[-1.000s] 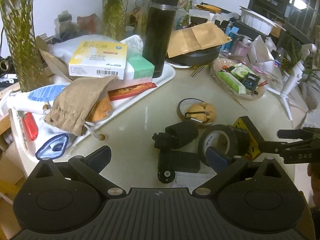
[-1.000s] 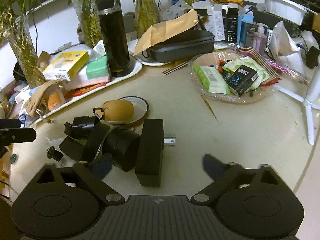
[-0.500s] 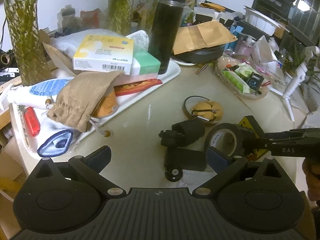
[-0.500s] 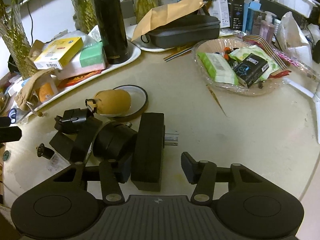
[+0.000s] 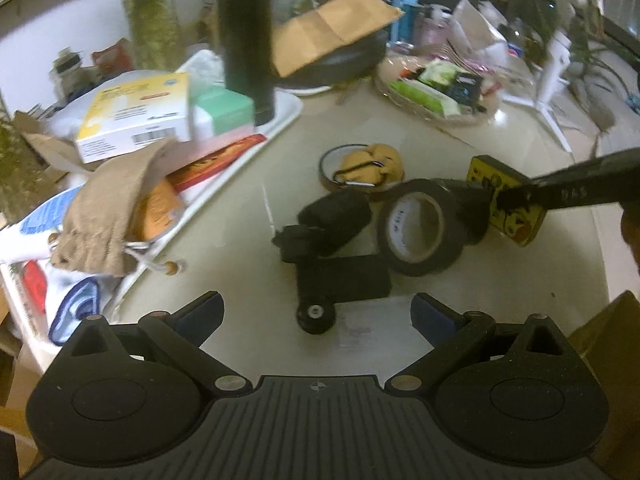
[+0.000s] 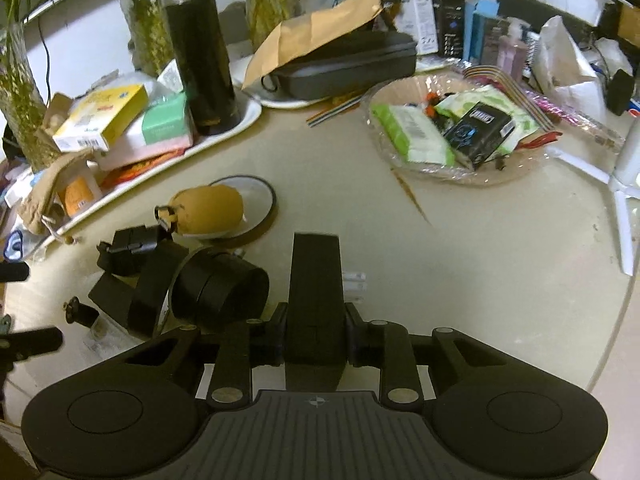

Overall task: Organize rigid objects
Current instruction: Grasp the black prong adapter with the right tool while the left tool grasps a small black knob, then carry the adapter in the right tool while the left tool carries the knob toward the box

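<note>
**Black charger block pinched lengthwise in the right gripper**

Black rectangular charger block (image 6: 315,292), matte plastic with metal prongs jutting from its right side, is sitting in the lower centre of the right wrist view, on the pale round tabletop (image 6: 460,264). The right gripper (image 6: 316,350) is pinching it: the jaws have just been closing, and both pads are now pressing the block's near end from left and right. Its long axis is running straight up the frame, in line with the fingers, so most of the body is reaching out ahead of the grip. Whether it is already clear of the table is hard to tell from this angle.

Just left of it, the black roll of tape (image 6: 220,286) is lying on its side, close to the block, perhaps touching.

In the left wrist view the same block is showing its yellow printed face at right centre, behind the tape. The left gripper (image 5: 316,312) is hanging spread and empty at bottom centre, nearer the small black hinged mount (image 5: 328,240) than the block.
</note>
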